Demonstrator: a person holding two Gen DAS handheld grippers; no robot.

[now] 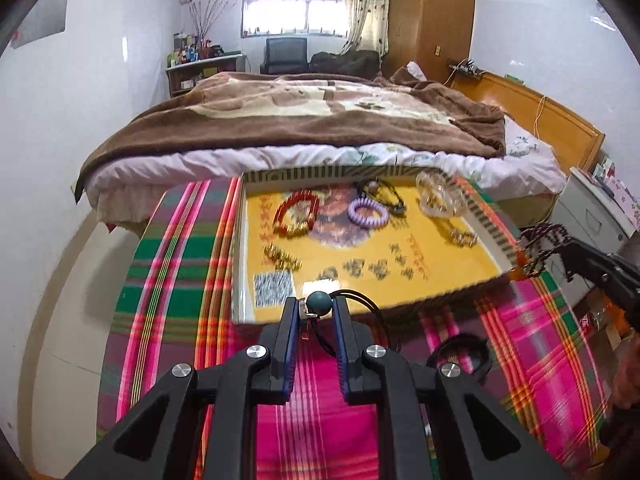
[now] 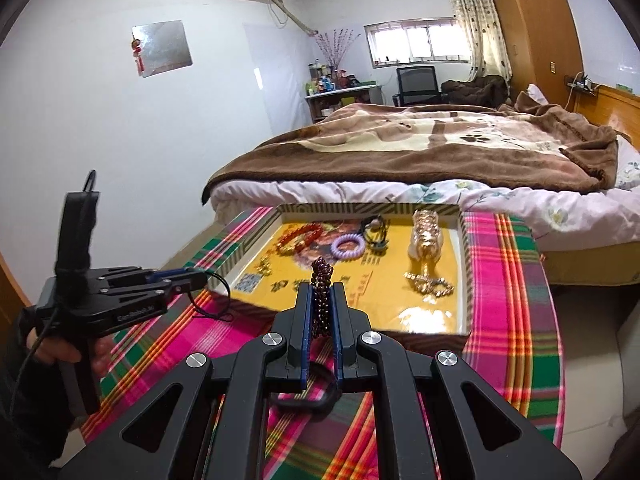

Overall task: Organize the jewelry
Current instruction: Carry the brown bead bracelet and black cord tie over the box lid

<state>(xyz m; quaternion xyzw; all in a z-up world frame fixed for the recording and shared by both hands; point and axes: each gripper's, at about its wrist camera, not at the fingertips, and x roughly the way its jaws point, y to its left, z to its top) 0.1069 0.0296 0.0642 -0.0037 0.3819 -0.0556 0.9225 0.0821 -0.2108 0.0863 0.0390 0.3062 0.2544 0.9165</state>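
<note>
We stand at a table draped in a pink, green and orange plaid cloth [image 2: 516, 300], with a bed under a brown blanket [image 2: 420, 148] just beyond it and a wooden wardrobe [image 1: 432, 12] further back. Nothing stands between our grippers and the shallow tray [image 2: 462, 280] with its striped rim and yellow floor. Inside the tray we see a red bead bracelet [image 1: 296, 212], a purple coil bracelet [image 1: 368, 212], a black cord necklace [image 1: 390, 196], a clear glass ornament [image 2: 426, 236] and gold-coloured pieces [image 2: 430, 284] — all lying apart from one another. Our left gripper [image 1: 318, 308] is clamped on a dark green bead [image 1: 320, 303] whose black cord [image 1: 360, 300] loops off to the side, held over the tray's near edge. Our right gripper [image 2: 320, 304] is closed on a dark red bead bracelet [image 2: 322, 280], raised above the near side of the tray. Another black loop [image 1: 460, 354] lies on the cloth.
</note>
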